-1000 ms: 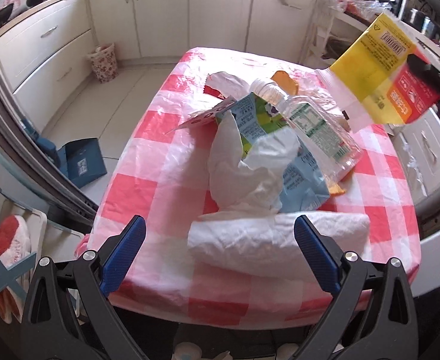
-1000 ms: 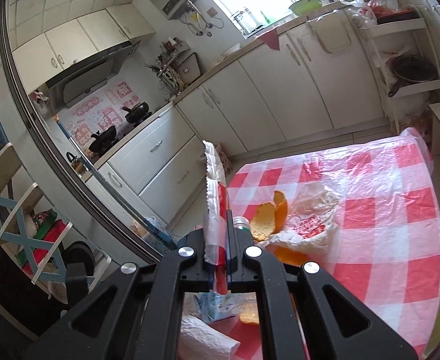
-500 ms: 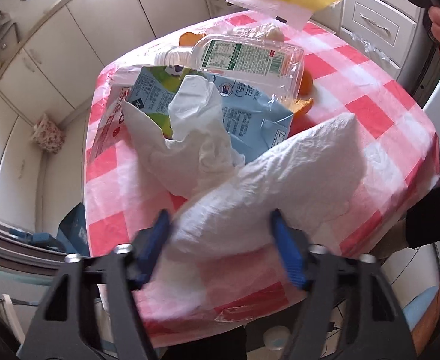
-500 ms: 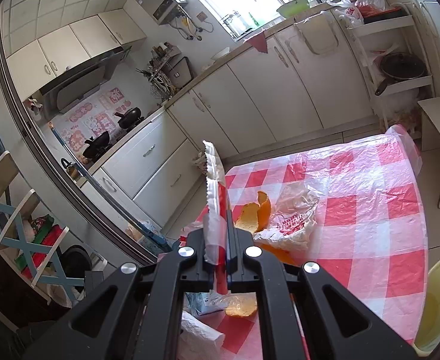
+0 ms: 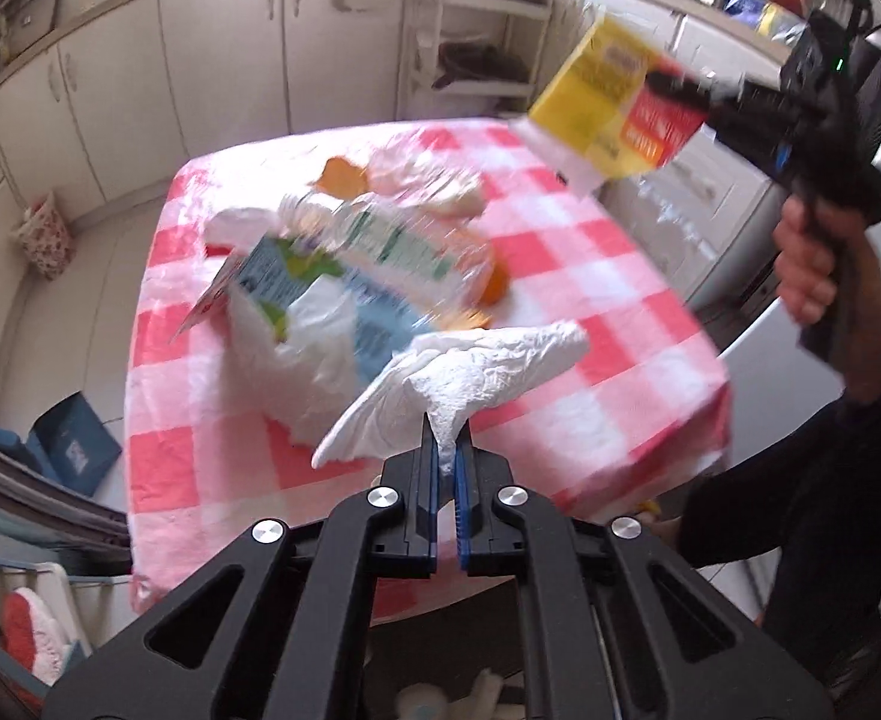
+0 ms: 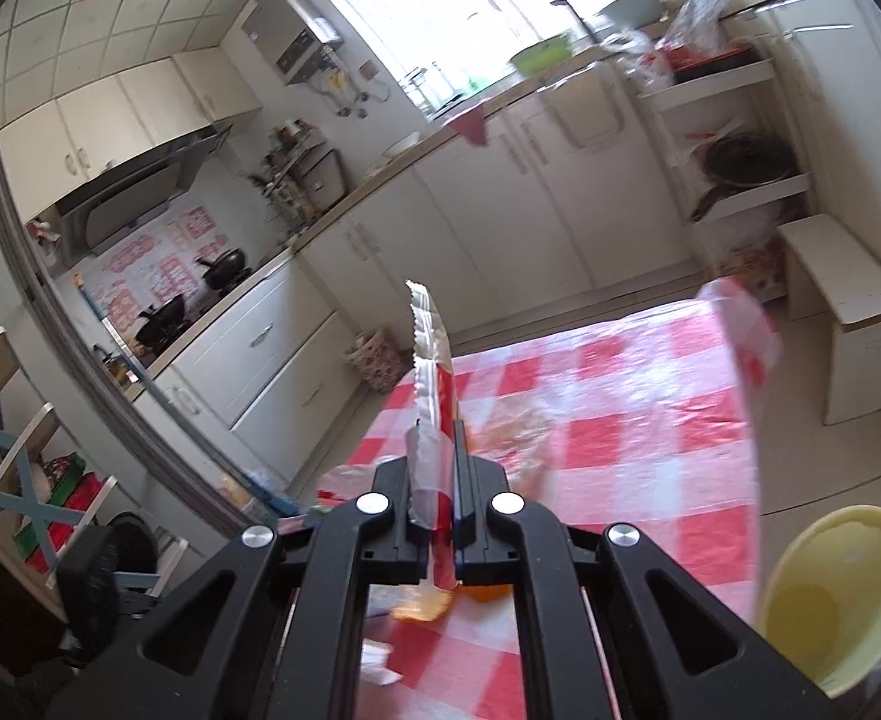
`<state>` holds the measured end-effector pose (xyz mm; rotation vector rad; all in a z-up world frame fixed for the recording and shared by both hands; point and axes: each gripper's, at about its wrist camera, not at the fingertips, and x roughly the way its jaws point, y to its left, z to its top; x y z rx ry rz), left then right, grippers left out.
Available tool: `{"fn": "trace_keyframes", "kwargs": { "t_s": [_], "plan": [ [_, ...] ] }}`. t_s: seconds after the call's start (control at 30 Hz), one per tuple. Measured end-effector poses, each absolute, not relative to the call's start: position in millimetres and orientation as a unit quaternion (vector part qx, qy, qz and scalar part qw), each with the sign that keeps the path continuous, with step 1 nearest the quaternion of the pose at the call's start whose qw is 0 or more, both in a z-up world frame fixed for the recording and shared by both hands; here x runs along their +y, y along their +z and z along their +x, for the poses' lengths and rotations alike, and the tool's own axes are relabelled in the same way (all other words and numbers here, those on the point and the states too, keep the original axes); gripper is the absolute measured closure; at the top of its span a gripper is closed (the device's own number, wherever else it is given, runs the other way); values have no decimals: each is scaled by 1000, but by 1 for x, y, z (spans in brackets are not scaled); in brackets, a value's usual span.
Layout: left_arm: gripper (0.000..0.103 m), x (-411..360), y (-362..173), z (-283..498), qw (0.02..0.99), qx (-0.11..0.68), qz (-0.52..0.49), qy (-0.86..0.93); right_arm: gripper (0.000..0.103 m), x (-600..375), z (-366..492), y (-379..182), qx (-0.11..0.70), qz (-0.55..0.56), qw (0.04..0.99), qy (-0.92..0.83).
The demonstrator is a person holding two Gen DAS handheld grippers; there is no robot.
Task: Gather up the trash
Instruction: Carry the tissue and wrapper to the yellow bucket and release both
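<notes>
My left gripper is shut on a crumpled white paper towel, lifted just off the red-and-white checked tablecloth. Behind it lie a blue-green snack bag stuffed with white tissue, a clear plastic bottle and orange peel. My right gripper is shut on a yellow-and-red wrapper, seen edge-on. In the left wrist view that wrapper hangs above the table's far right corner, held by the right gripper in a person's hand.
White kitchen cabinets ring the table. A small patterned bin stands on the floor at left, a blue dustpan nearer. A pale yellow bowl-shaped stool or bin sits beside the table at the right wrist view's lower right.
My left gripper went from wide open around the paper towel to shut on it and lifted it. The right gripper carried the wrapper sideways over the table.
</notes>
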<state>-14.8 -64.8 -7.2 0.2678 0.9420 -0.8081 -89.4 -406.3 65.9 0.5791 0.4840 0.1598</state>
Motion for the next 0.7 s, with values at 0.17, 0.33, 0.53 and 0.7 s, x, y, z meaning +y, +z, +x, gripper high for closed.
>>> {"fn": "trace_keyframes", "kwargs": {
  "t_s": [0.17,0.33,0.53,0.7],
  "plan": [
    [98,-111,24,-35,807,406,96,-418,97,-472,-140,43,240,301,923,-18],
    [98,-167,40,-48,799,392,65,-452,97,-526,-168,-10,301,327,889,-110],
    [98,-212,40,-58,785,406,42,-466,97,-551,-149,-79,395,316,846,-168],
    [98,-243,26,-62,777,420,42,-466,61,-566,-128,-137,480,305,799,-193]
  ]
}}
